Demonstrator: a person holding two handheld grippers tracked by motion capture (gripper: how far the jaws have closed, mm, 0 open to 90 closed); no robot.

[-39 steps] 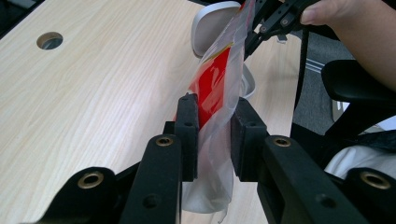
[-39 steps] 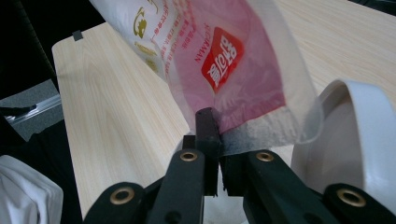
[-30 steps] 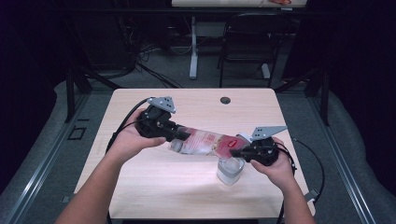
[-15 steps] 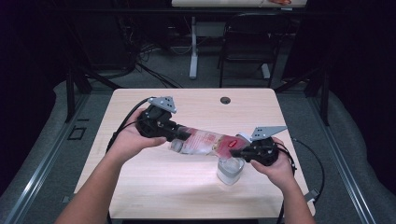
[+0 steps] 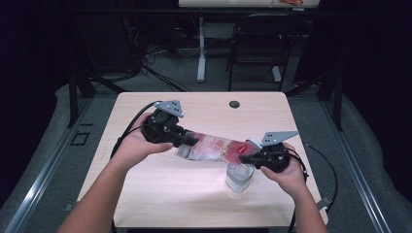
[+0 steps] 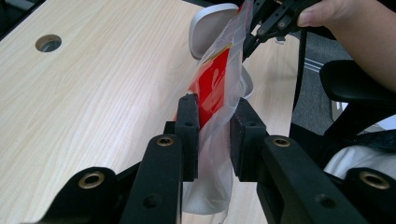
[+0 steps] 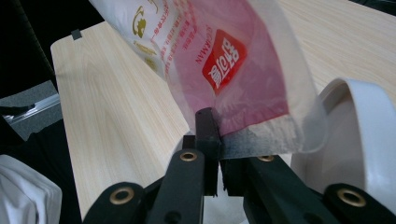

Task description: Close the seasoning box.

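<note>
Above the tabletop (image 5: 145,194), the bag (image 5: 209,148) is stretching lengthwise between the left gripper (image 5: 187,141) and right gripper (image 5: 245,158), over the cup (image 5: 239,177). Left gripper view: jaws are loosely flanking the bag (image 6: 212,93). Right gripper view: jaws are pinching its edge (image 7: 252,140).

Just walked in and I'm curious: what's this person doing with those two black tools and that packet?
A person holds a plastic packet stretched between two hand-held grippers above a wooden table. The left gripper clamps one end, and the right gripper pinches the other end, its jaws shut on the packet's edge. That end hangs just over a small white cup standing on the table. Nothing can be seen pouring out.
</note>
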